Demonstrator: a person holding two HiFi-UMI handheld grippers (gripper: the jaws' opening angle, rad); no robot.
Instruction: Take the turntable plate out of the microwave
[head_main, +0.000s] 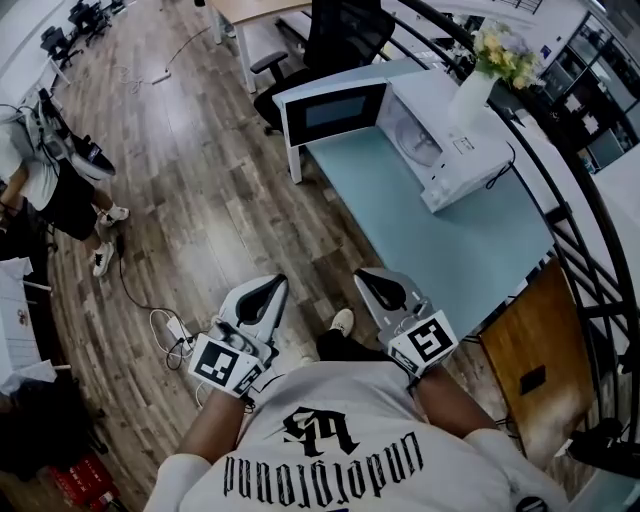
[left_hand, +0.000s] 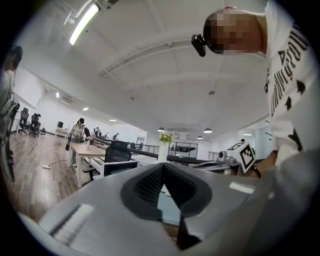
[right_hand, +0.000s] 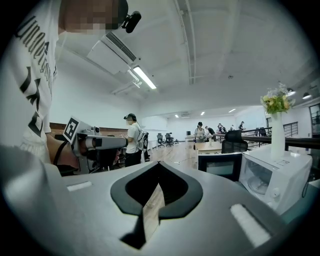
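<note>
— So, what takes up most of the view?

— A wooden plank floor (head_main: 220, 180) in an open office, seen from above the person's head. A long pale blue counter (head_main: 450, 240) runs along its right side.

— And what is on the counter?

— A white microwave (head_main: 465, 160) sits at the far end. Its door (head_main: 335, 112) is swung wide open to the left. A black office chair (head_main: 345, 35) sits just behind the door. A white vase of flowers (head_main: 492, 68) stands on top of the microwave.

— Where is the turntable plate?

— It is inside the microwave cavity. The turntable plate (head_main: 418, 140) is pale and round, and nothing touches it. The right gripper view also shows the turntable plate (right_hand: 257, 182) through the open front.

— And the tools?

— Both are held about level in front of the person's chest, side by side and well apart from the microwave. The left tool (head_main: 268, 288) has its jaws closed together with nothing between them. The right tool (head_main: 375, 280) is the same, closed and empty.
</note>
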